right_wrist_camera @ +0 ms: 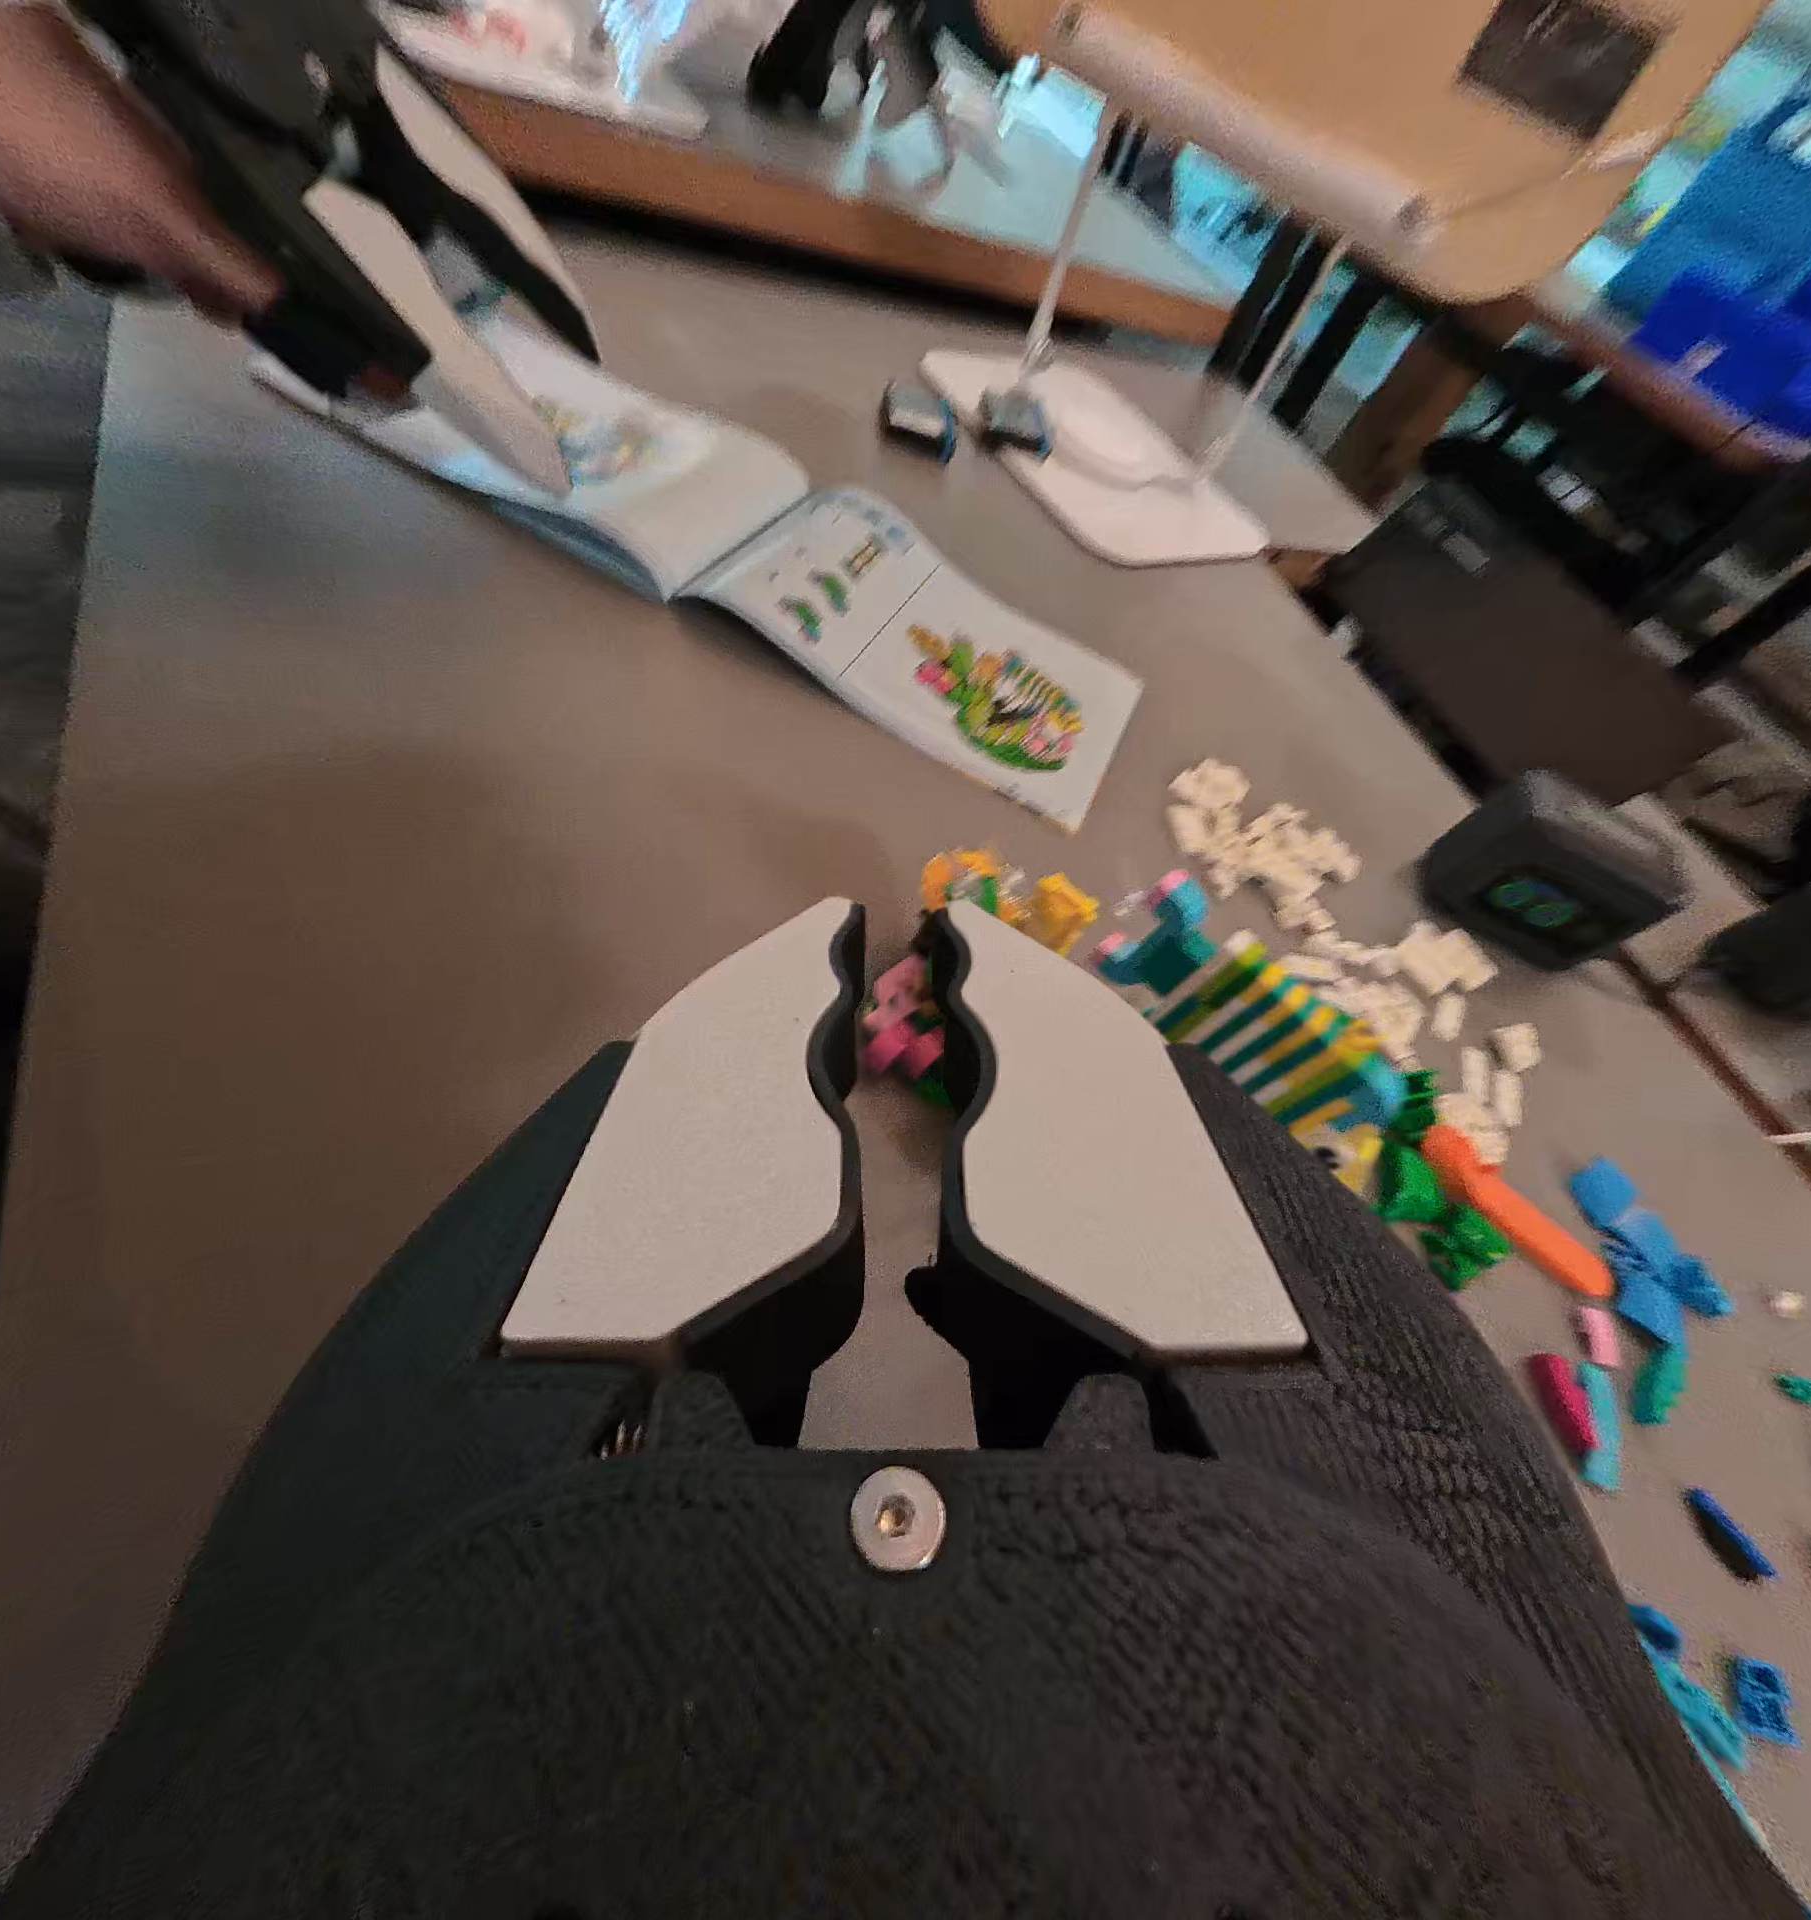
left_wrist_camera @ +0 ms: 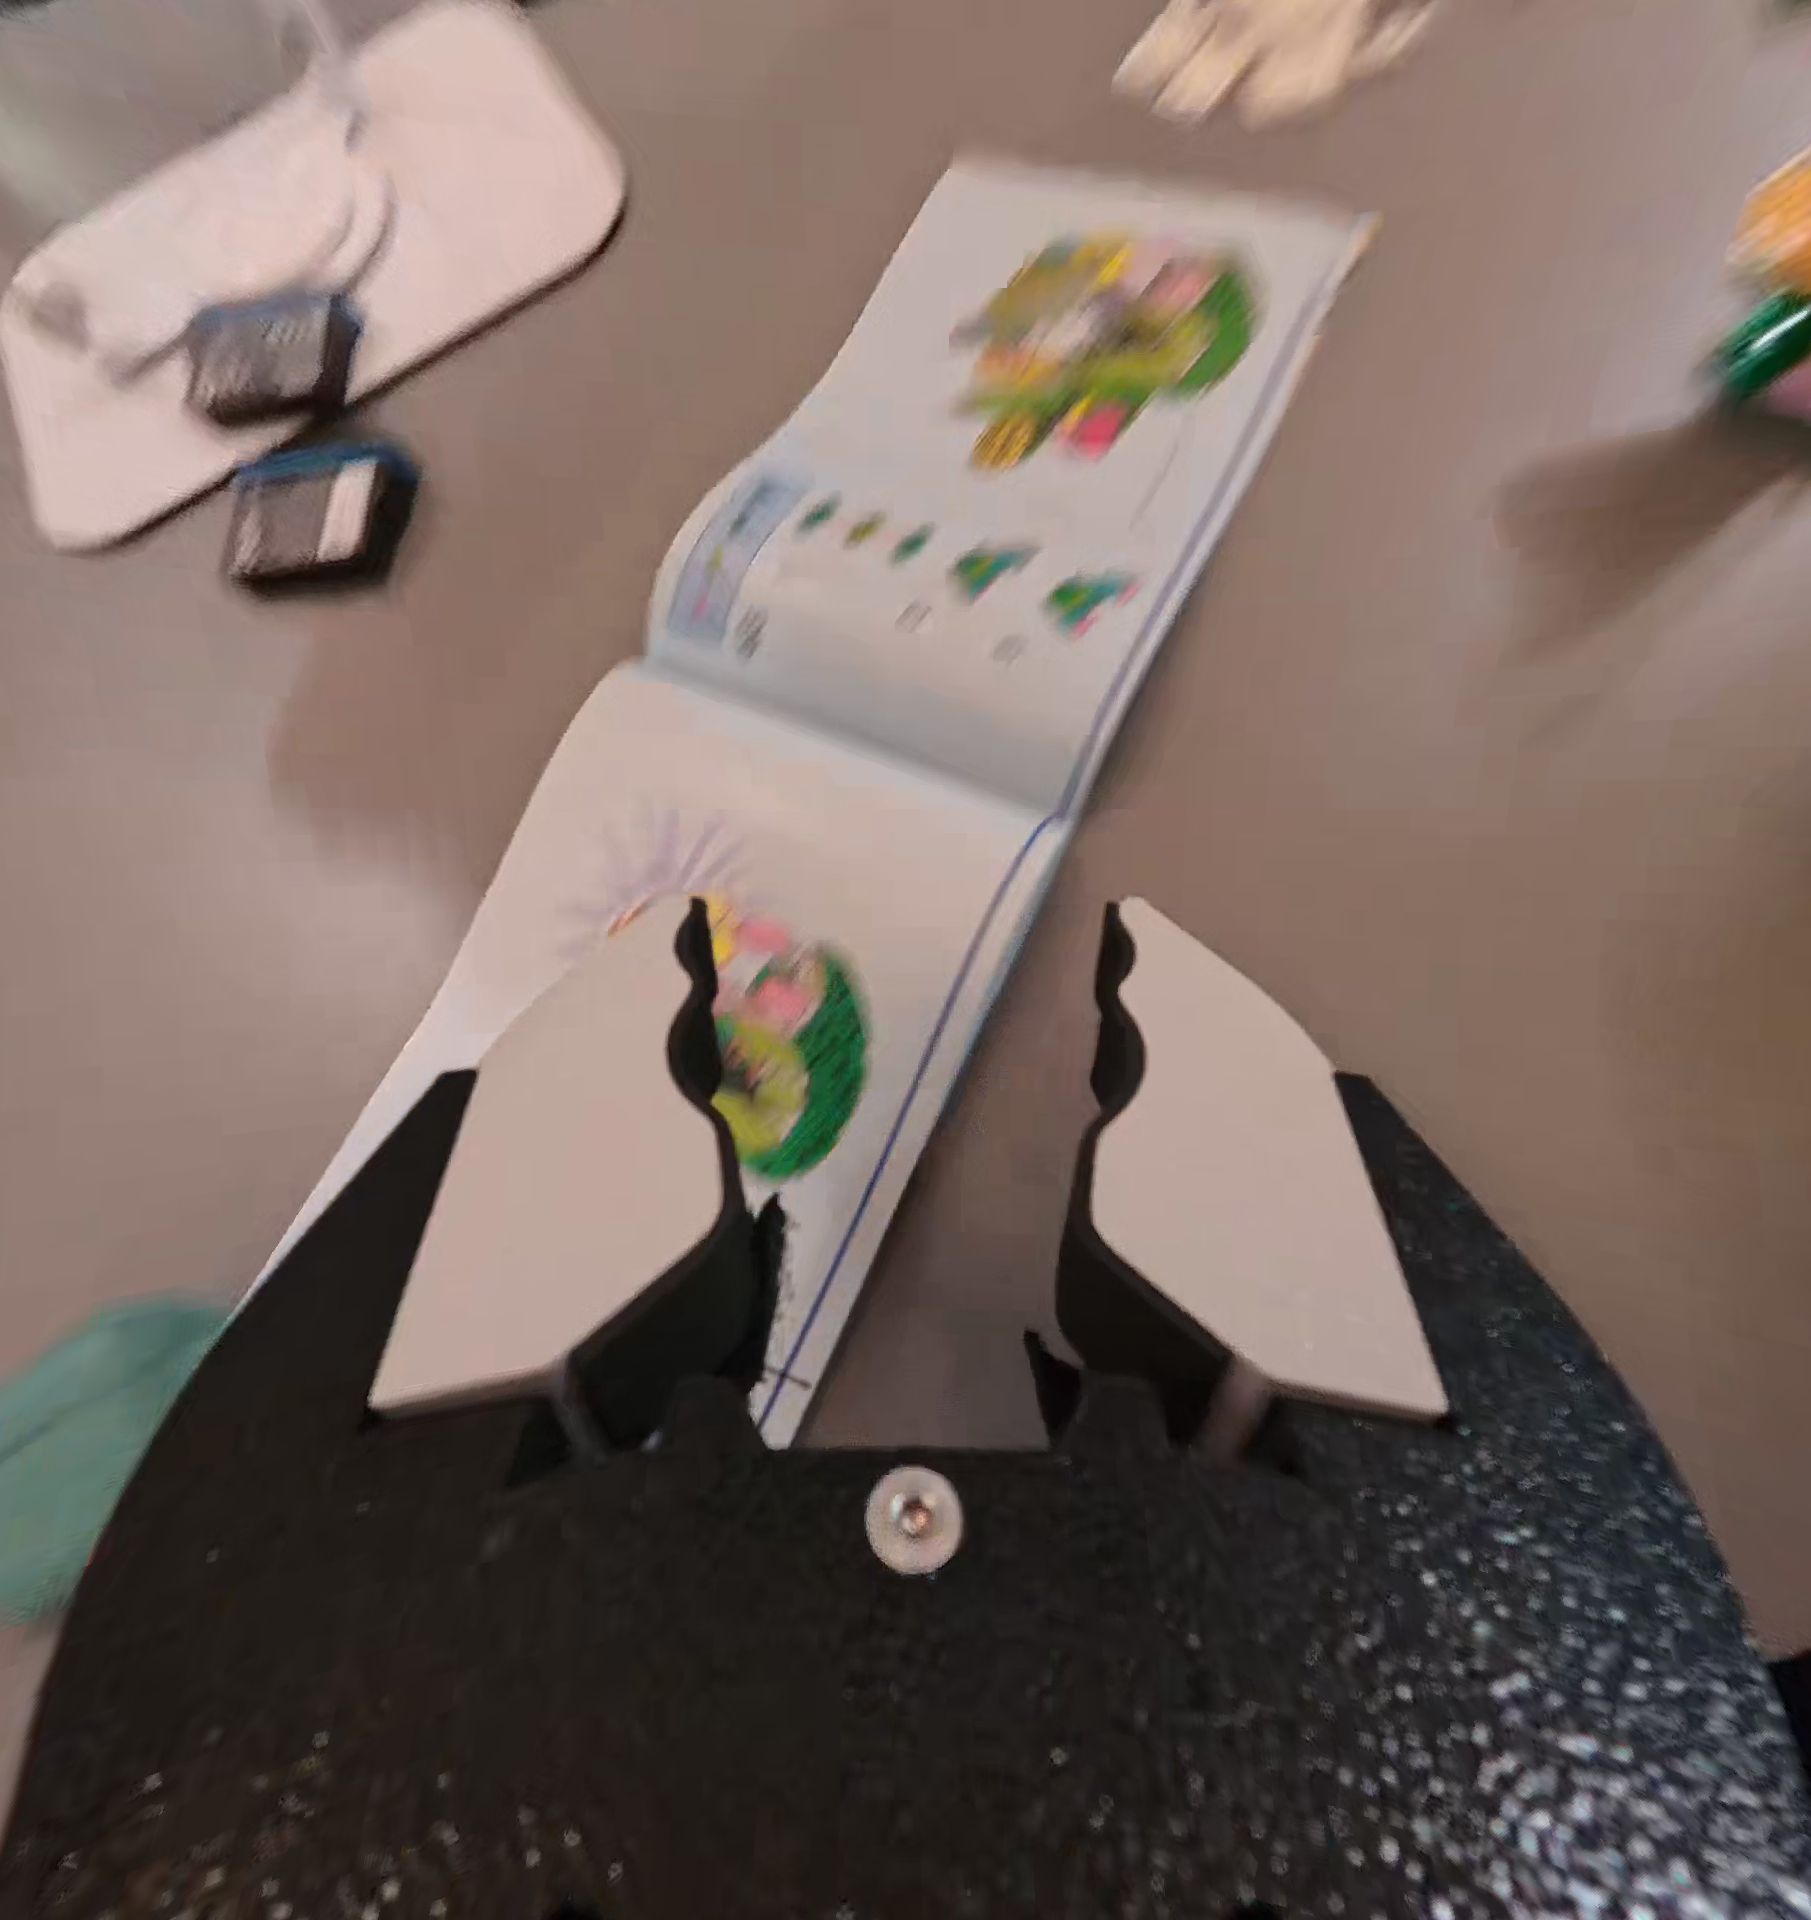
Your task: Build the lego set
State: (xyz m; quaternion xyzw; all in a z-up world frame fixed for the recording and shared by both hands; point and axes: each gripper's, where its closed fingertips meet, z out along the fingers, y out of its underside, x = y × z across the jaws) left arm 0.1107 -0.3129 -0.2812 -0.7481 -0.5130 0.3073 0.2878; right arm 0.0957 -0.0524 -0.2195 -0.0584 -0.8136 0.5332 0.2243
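The open instruction booklet [left_wrist_camera: 984, 644] lies on the grey table [left_wrist_camera: 1400, 935]. My left gripper [left_wrist_camera: 906, 914] is open and empty, hovering over the booklet's near page. It also shows in the right wrist view [right_wrist_camera: 568, 416], held by a hand above the booklet [right_wrist_camera: 776, 561]. My right gripper [right_wrist_camera: 896, 916] is nearly closed on a small pink, green and yellow lego build [right_wrist_camera: 901, 1023] low over the table. That build shows blurred at the right edge of the left wrist view [left_wrist_camera: 1805, 301]. The view is motion-blurred.
A striped teal, white and yellow assembly [right_wrist_camera: 1265, 1029], a pile of white pieces [right_wrist_camera: 1296, 883], an orange piece [right_wrist_camera: 1524, 1216] and loose blue pieces [right_wrist_camera: 1649, 1268] lie to the right. A white stand base [right_wrist_camera: 1119, 468], two small dark blocks [left_wrist_camera: 267, 353] and a dark device [right_wrist_camera: 1545, 894] sit farther off. Tip to tip, the grippers are about 25 cm apart. My right gripper is the nearer one to the dark device [right_wrist_camera: 1545, 894]: about 35 cm, against 40 cm.
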